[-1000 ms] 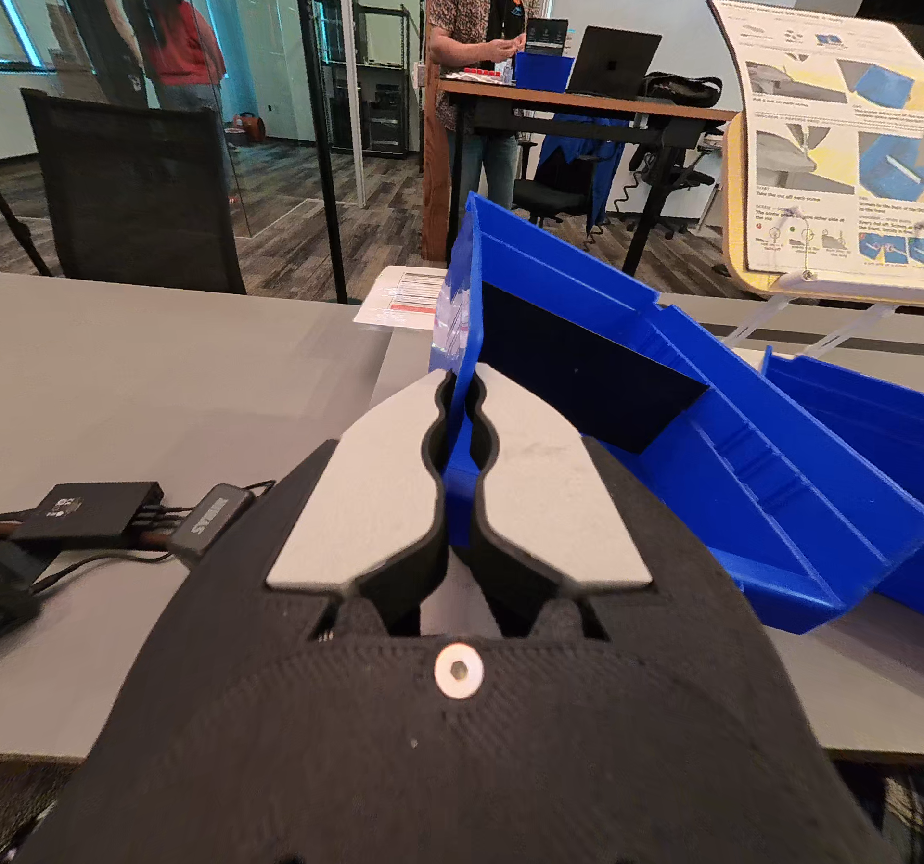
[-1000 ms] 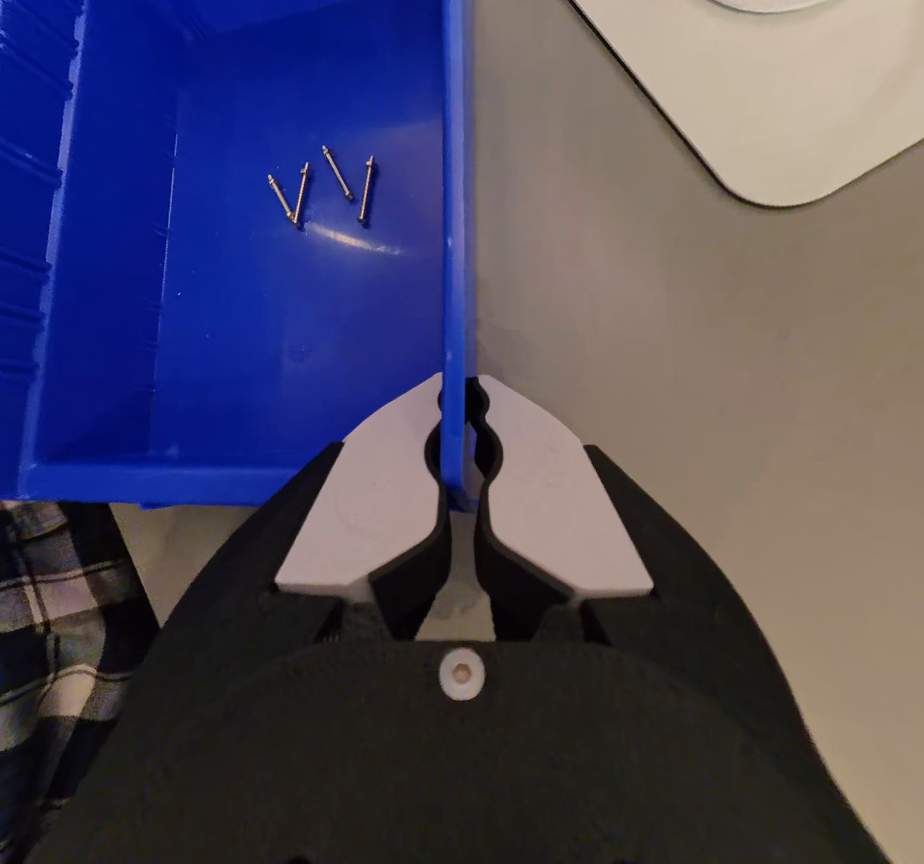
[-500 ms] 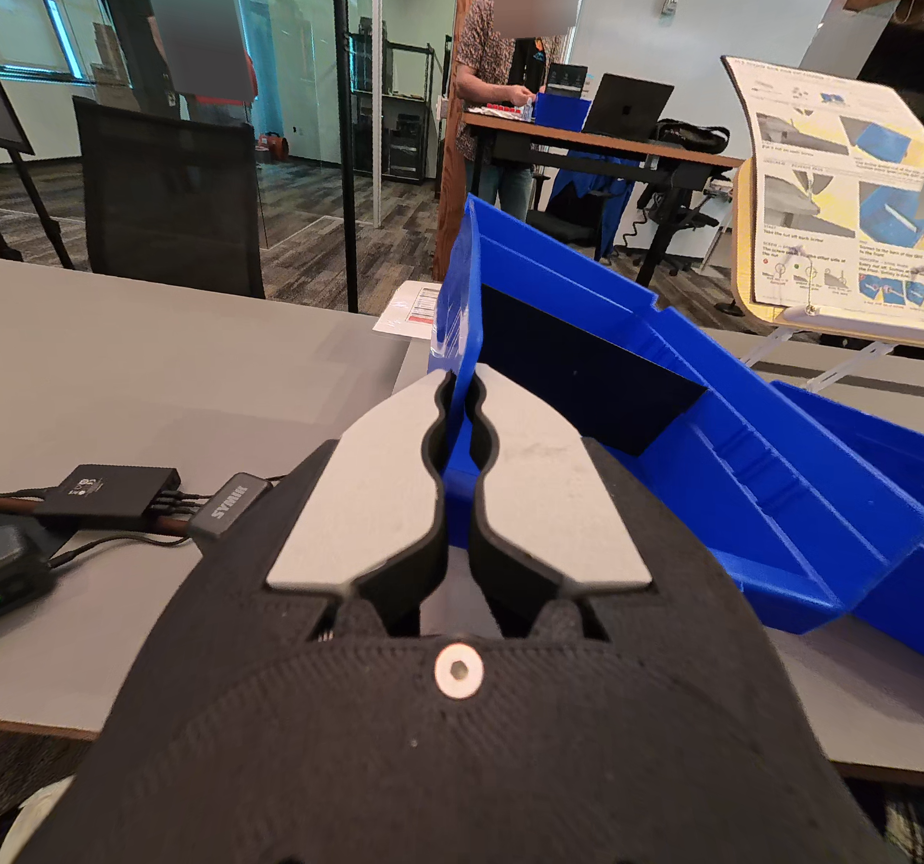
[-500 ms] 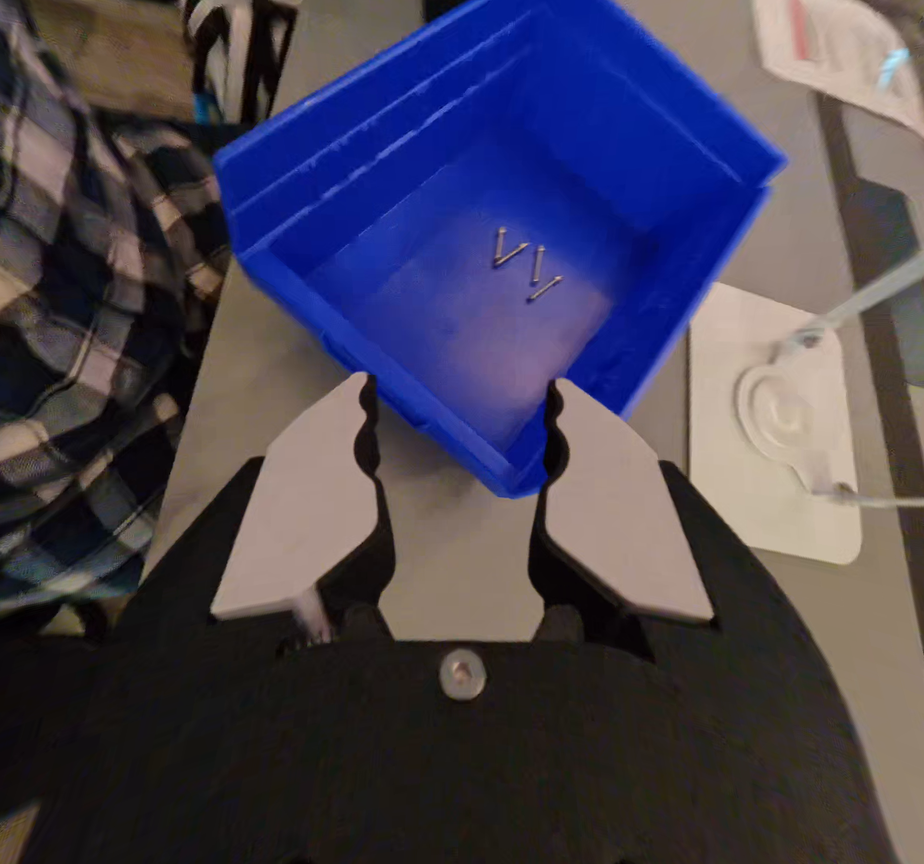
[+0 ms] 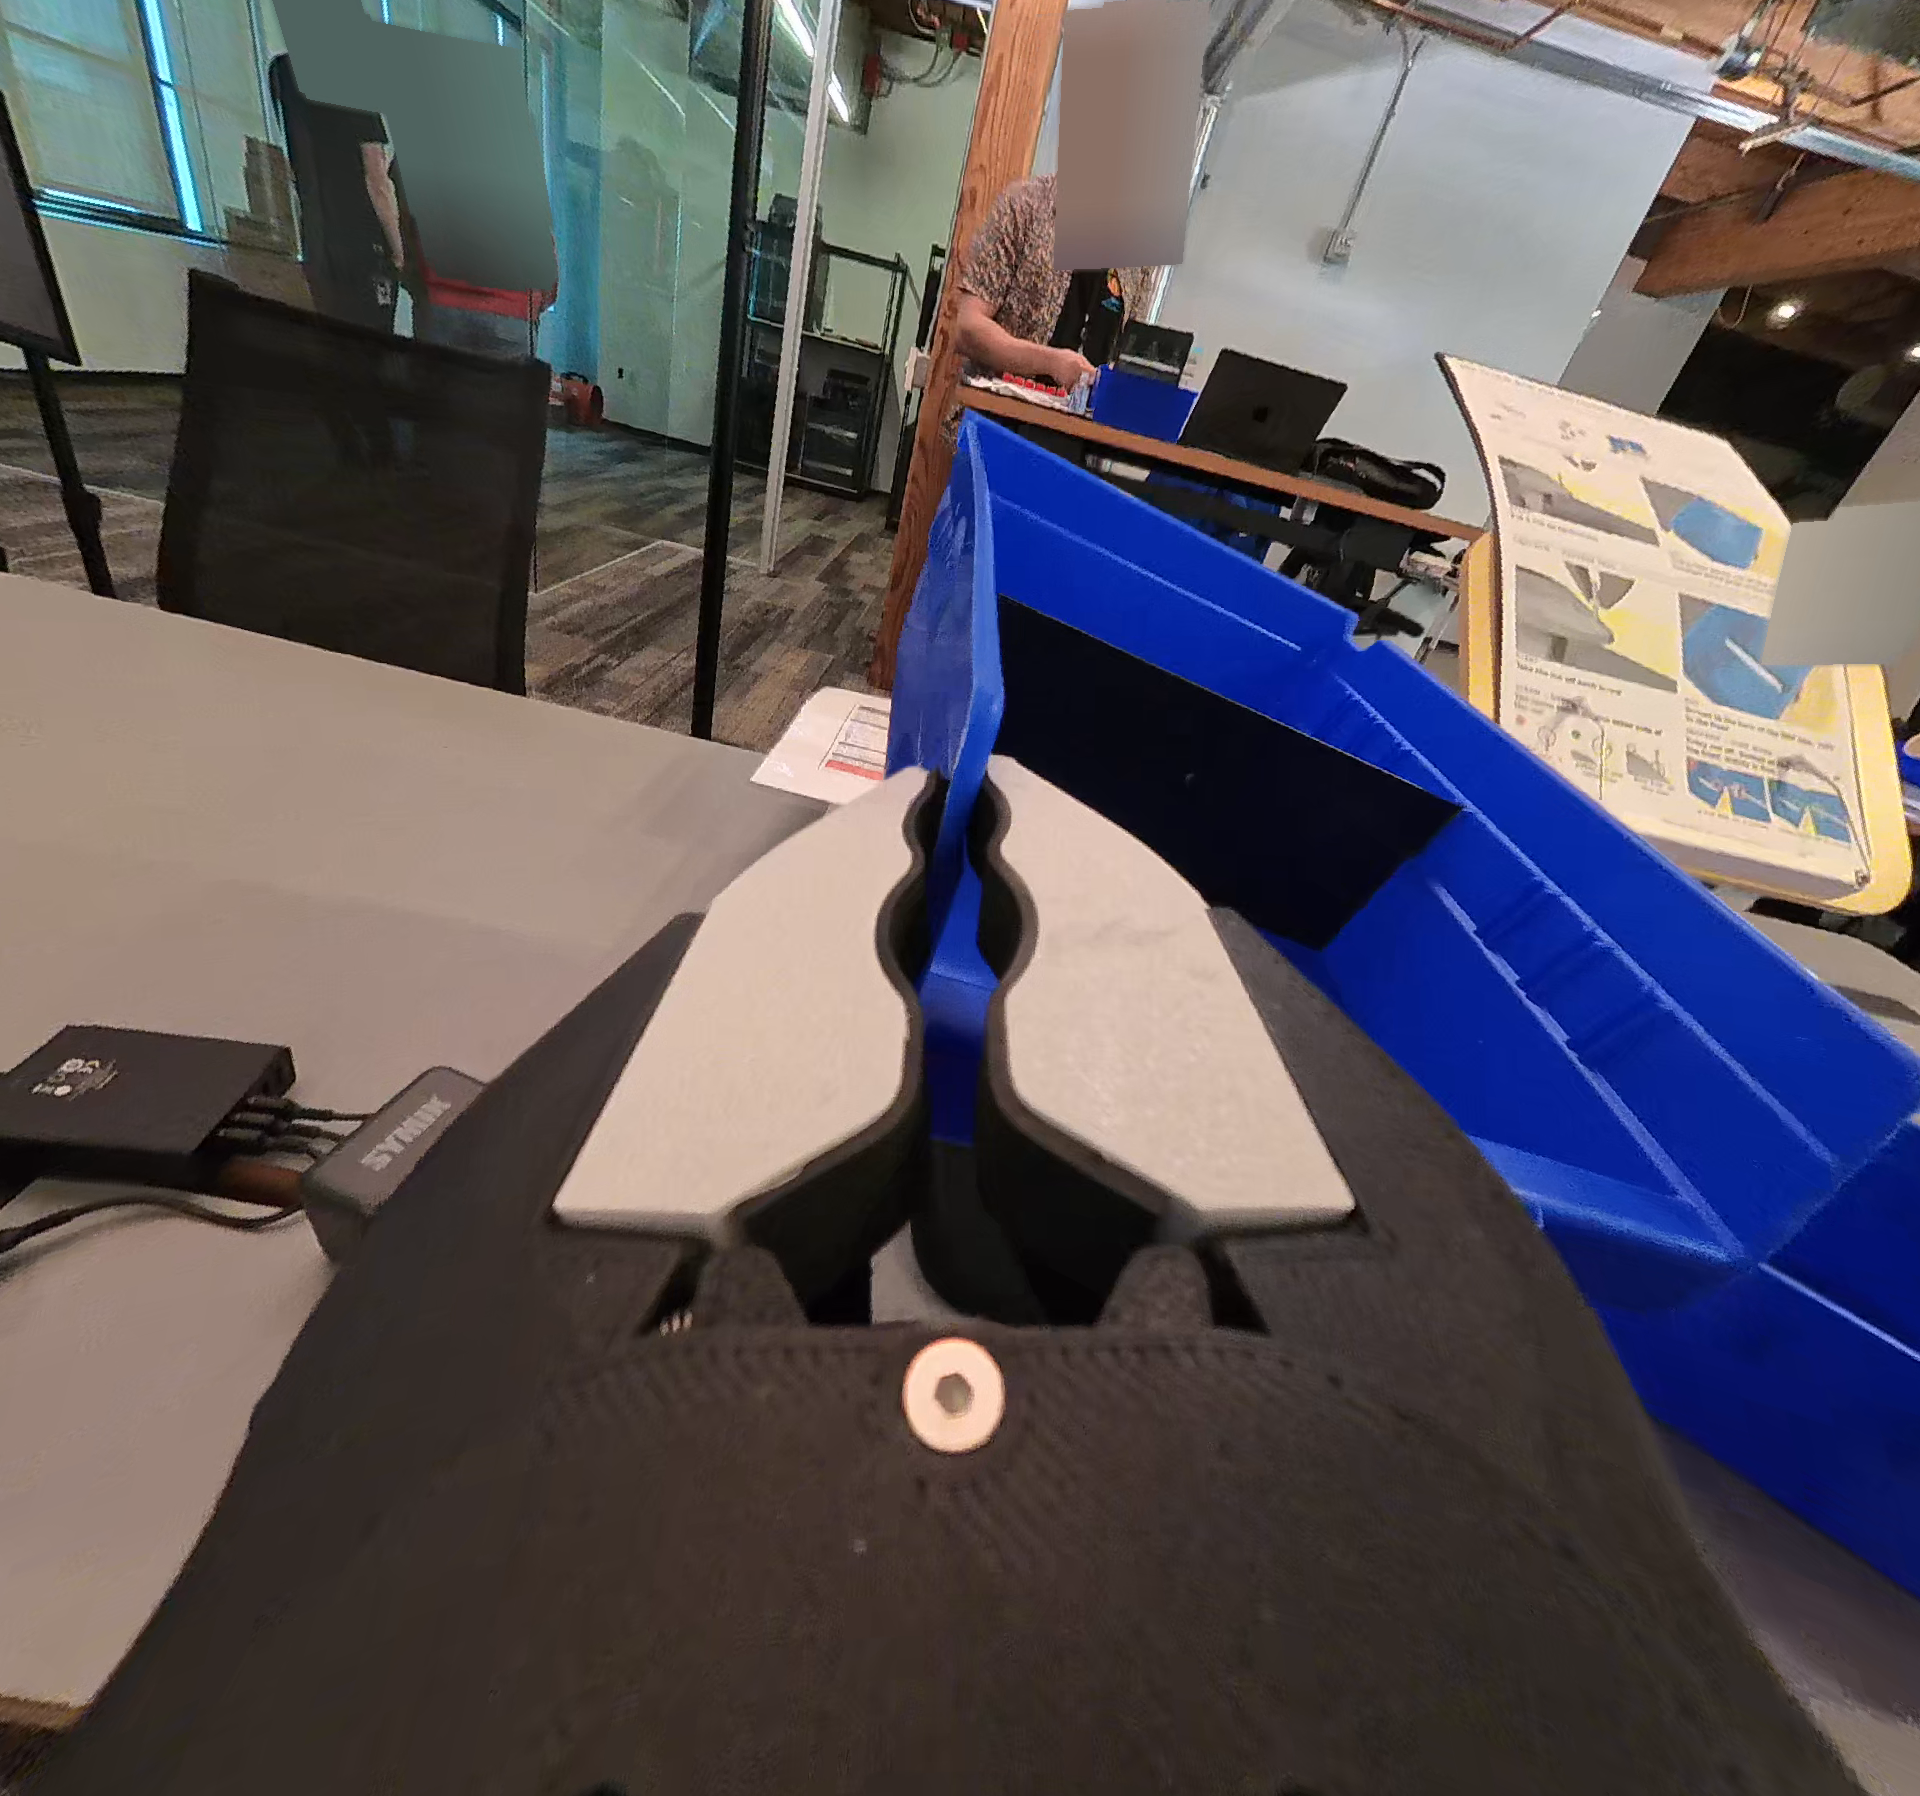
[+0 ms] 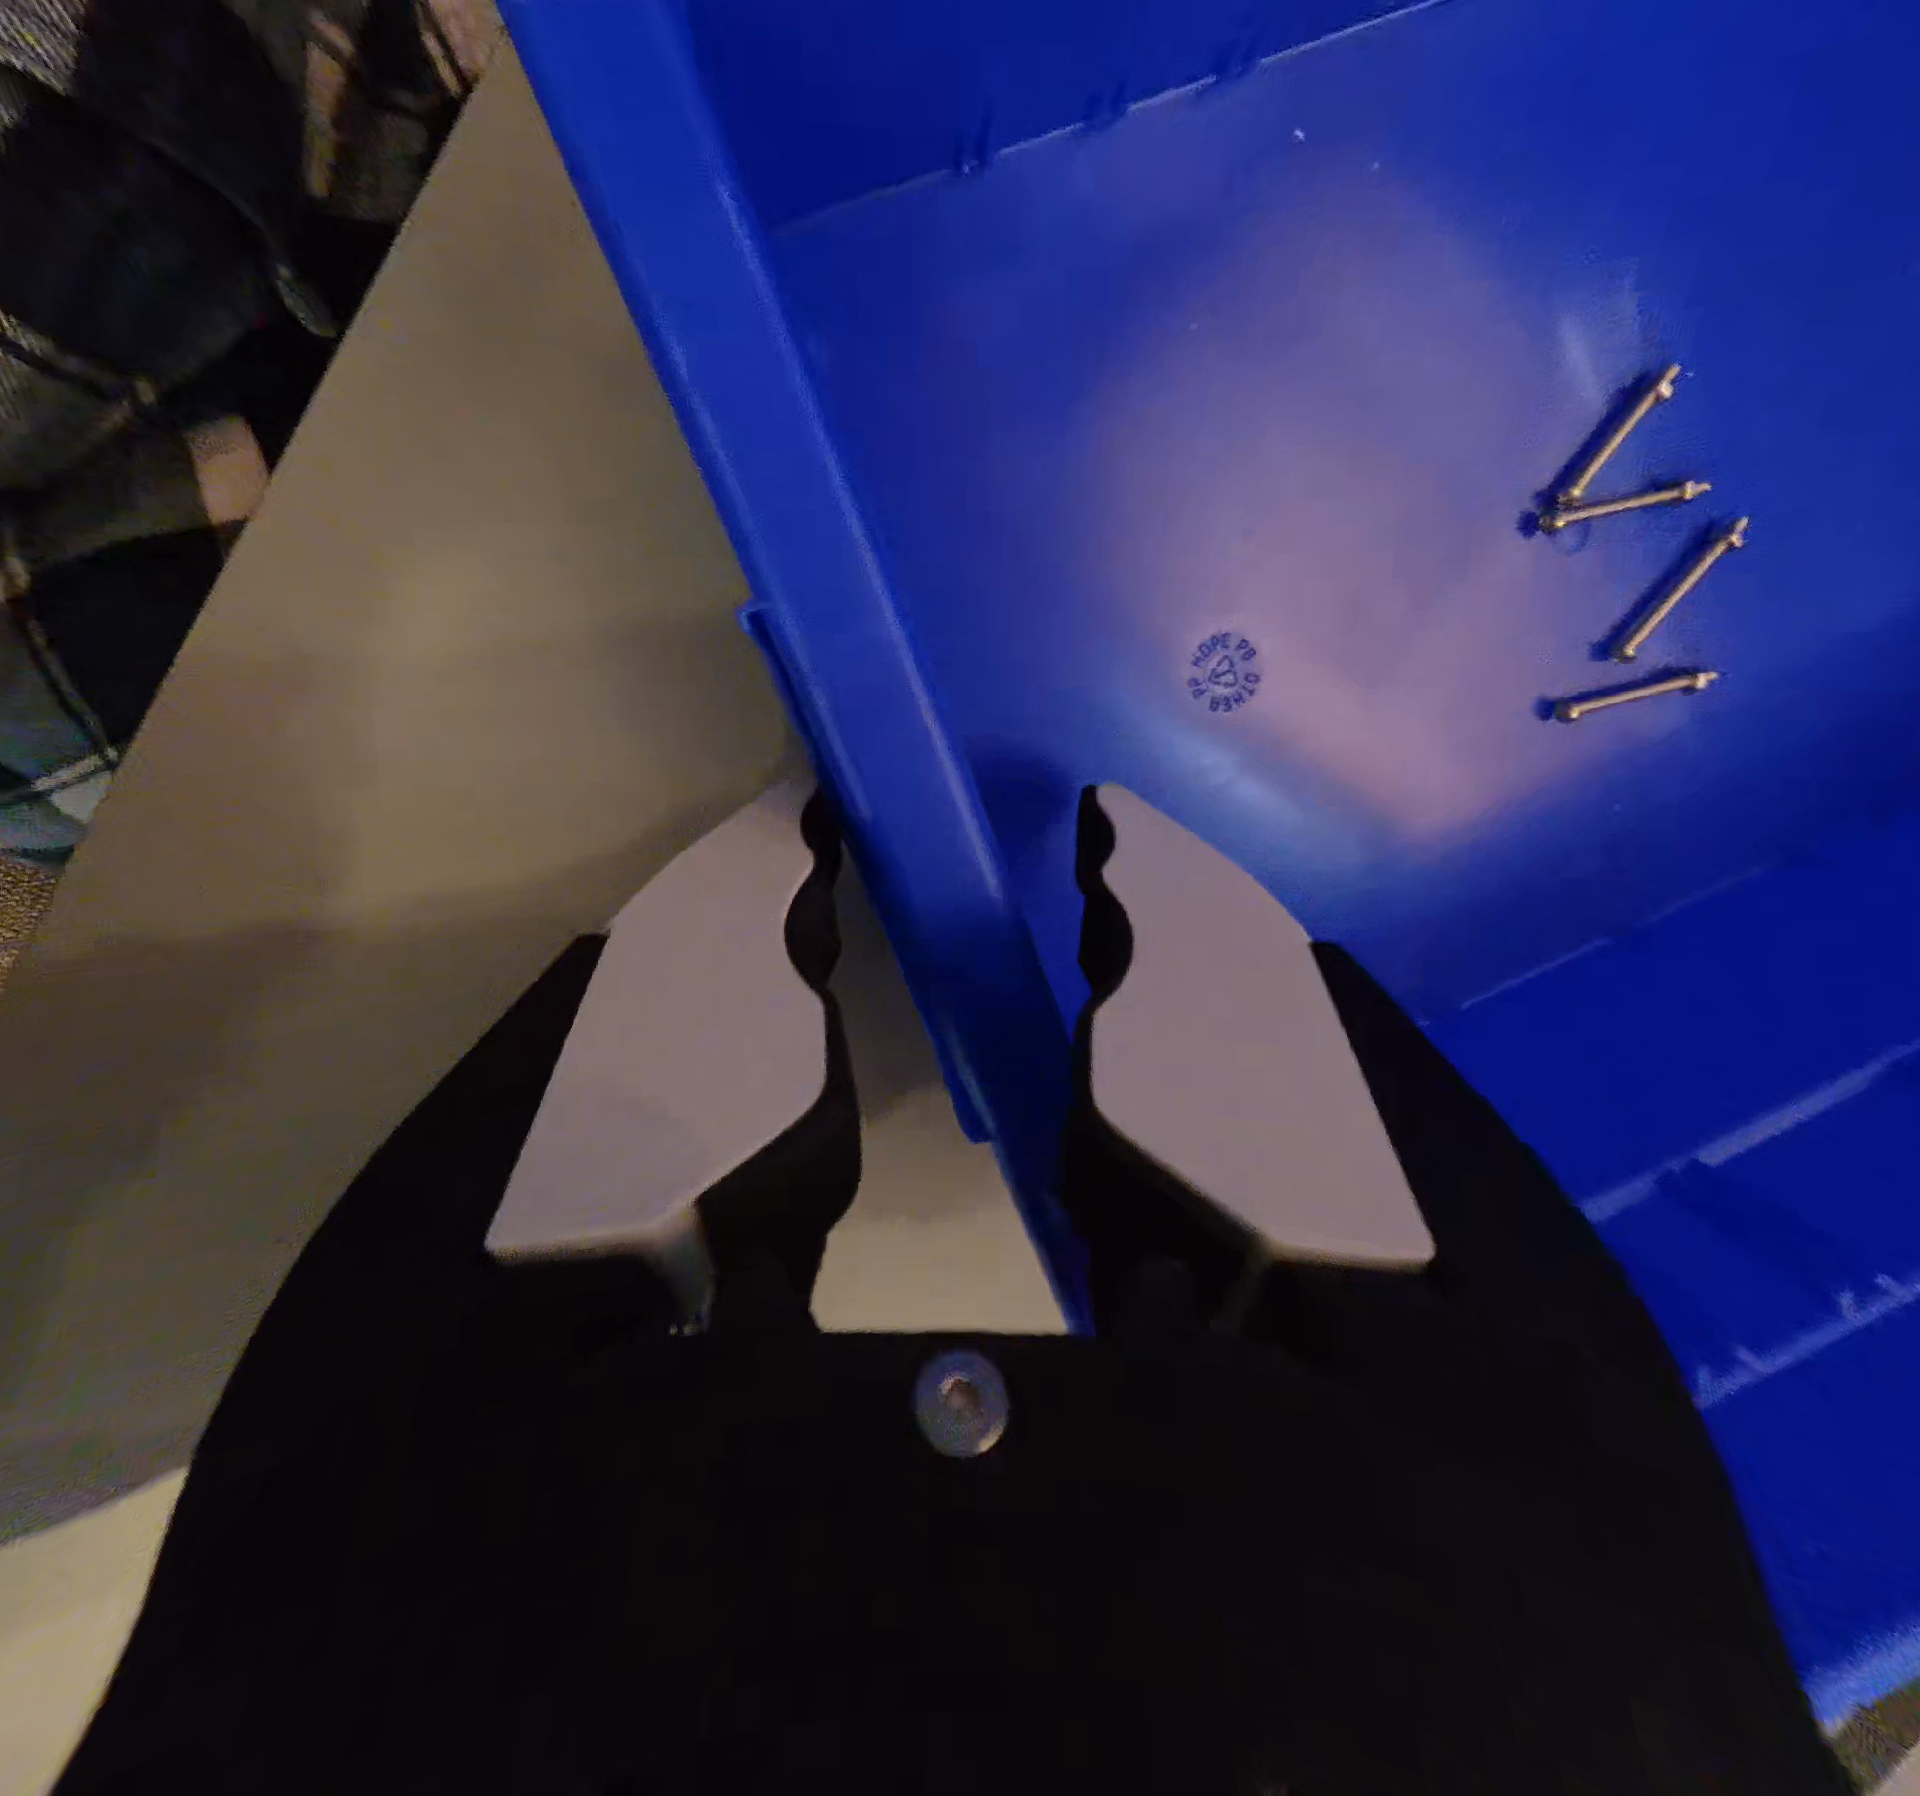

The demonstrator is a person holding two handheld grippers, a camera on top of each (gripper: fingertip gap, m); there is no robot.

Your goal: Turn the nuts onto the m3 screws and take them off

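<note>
While its grey, wavy-edged fingers [image 5: 790, 1008] press together on a thin wall of a blue plastic bin [image 5: 1558, 967], the left gripper [image 5: 961, 790] holds that wall upright between its black rubbery pads, both sides touching the plastic. The bin is smooth, glossy and ribbed along one inner side, with a dark flat panel across its far end; it sits tilted on a matte grey table [image 5: 312, 863]. A second blue bin [image 5: 1766, 1383] lies just beside and under it at the right. A small black box [image 5: 135, 1086] with cables and a grey plug sits on the table to the left. Behind stand a black mesh chair [image 5: 353, 499], a glass partition, a wooden post, a curved sheet of printed instructions [image 5: 1662, 634] on a stand, and two people farther back near a desk with a laptop.

The right gripper [image 6: 951, 811] straddles a thick rim of the blue bin [image 6: 1247, 396] with its fingers [image 6: 686, 1019] apart. The left fingertip lies close against the outer face of the rim; the right fingertip stands inside the bin, with a clear gap between it and the wall, so the rim is not clamped. Four thin, shiny metal pins [image 6: 1642, 541] lie loose on the bin's smooth floor, well to the right of the fingers, two of them meeting in a V. A round moulded stamp marks the floor nearby. The table's pale, flat surface [image 6: 416, 655] shows left of the bin.
</note>
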